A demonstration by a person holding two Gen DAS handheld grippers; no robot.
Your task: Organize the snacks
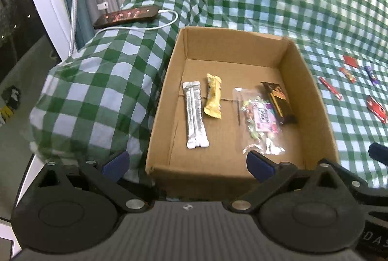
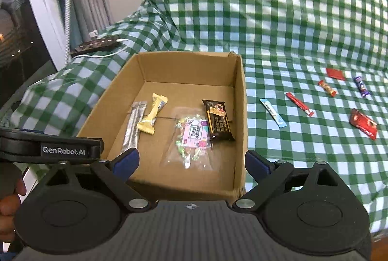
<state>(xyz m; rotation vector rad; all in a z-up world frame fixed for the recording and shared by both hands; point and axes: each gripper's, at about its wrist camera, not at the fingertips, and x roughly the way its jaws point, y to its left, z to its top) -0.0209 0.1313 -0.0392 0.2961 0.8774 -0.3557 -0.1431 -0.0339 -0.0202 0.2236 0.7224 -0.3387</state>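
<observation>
Both grippers wide and empty: left gripper (image 1: pixel 188 160) over the near edge of the box (image 1: pixel 158 101), right gripper (image 2: pixel 191 161) likewise, nothing between the blue pads. Step in hand, as I judge it: between picks, four snacks boxed, more to fetch. In the box, left to right: silver sticks (image 1: pixel 195 114), long axis running near to far; yellow bar (image 1: pixel 213 99), same run, slightly tilted; clear candy bag (image 2: pixel 192 136); dark bar (image 2: pixel 218 120) by the right wall, long axis near to far. Beyond, right of the box on the checked cloth (image 2: pixel 291 30): blue stick (image 2: pixel 273 112) and red stick (image 2: pixel 300 104), both lying diagonally, then smaller red and purple packs farther out. Next move calls for swinging my right gripper over to the blue stick, nearest the box, and turning the jaws across its narrow width.
</observation>
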